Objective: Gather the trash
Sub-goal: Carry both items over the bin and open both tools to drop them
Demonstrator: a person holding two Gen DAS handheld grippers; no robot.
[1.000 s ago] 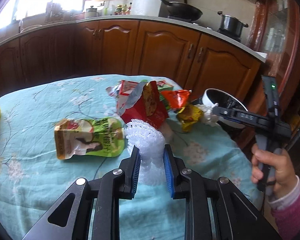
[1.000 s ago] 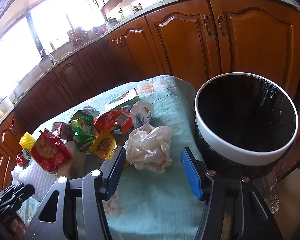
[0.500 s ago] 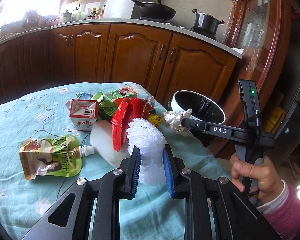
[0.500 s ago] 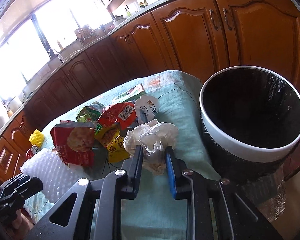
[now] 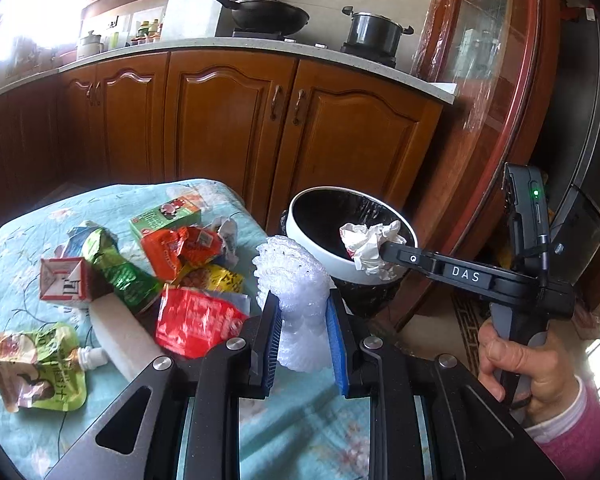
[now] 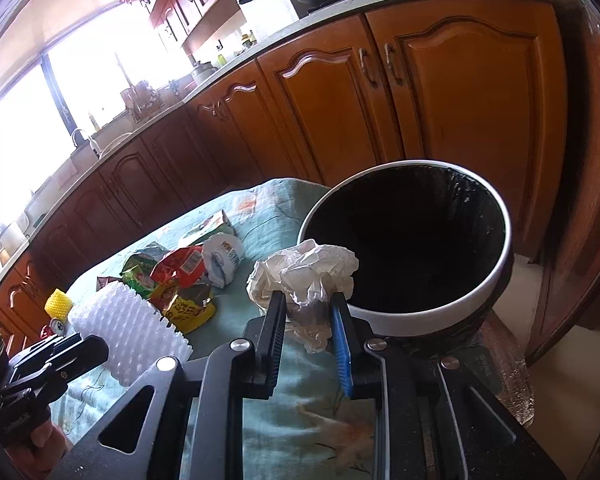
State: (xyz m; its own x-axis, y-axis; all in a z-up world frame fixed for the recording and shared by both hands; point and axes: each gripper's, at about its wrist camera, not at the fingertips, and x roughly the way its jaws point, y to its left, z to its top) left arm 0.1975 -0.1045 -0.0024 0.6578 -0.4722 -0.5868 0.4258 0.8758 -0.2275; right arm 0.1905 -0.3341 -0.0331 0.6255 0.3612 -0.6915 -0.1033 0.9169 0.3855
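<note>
Both pieces are picked up & on the way to the bin; the drop is what's left. The right hand-held gripper [image 6: 307,312] has just been closing and now pinches a crumpled white paper wad [image 6: 306,270] between its pads. In the left wrist view that wad hangs over the near rim of the round white-rimmed, black-lined trash bin [image 5: 320,254], just ahead of the gripper tips. The left hand-held gripper [image 5: 302,322] is clamped on a white, knobbly foam-net sleeve [image 5: 296,280], which sticks up out of the jaws. The bin sits ahead & to the right of it, near but not under the sleeve yet.

Next, by my read: right one goes a bit further over the bin mouth, then opens so the wad falls inside, not on the rim. The left needs to swing right, over the opening, before it lets go. The foam is light & springy, so it may cling to a pad or bounce out.

Pose: both grippers tilt downward. A hand [image 5: 528,364] in a pink sleeve grips the right tool's handle, low at the right of the left view. The remaining wrappers, incl. a red crinkled snack bag [image 5: 196,326] & a green drink pouch [image 5: 36,364], lie on the teal floral-cloth surface [image 5: 300,420] to the left gripper's left.
</note>
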